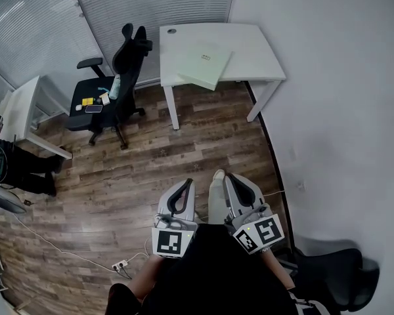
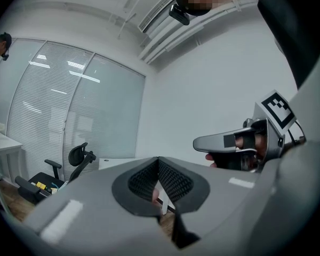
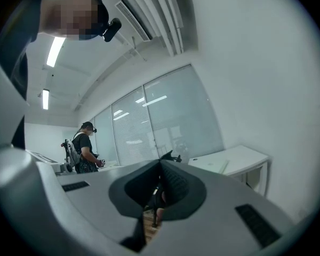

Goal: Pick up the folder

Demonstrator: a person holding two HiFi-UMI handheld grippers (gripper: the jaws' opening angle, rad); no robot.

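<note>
Both grippers: I am holding left gripper and right gripper closed on nothing, being well apart from the desk.
Folder: lying on that desk, overhanging its front edge.

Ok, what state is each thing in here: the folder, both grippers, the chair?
folder: lying flat on the desk, one corner past the front edge, untouched.
left gripper: shut, empty, well short of the desk.
right gripper: shut, empty, beside the left one.
office chair: upright, nobody in it, small items on the seat.
</note>
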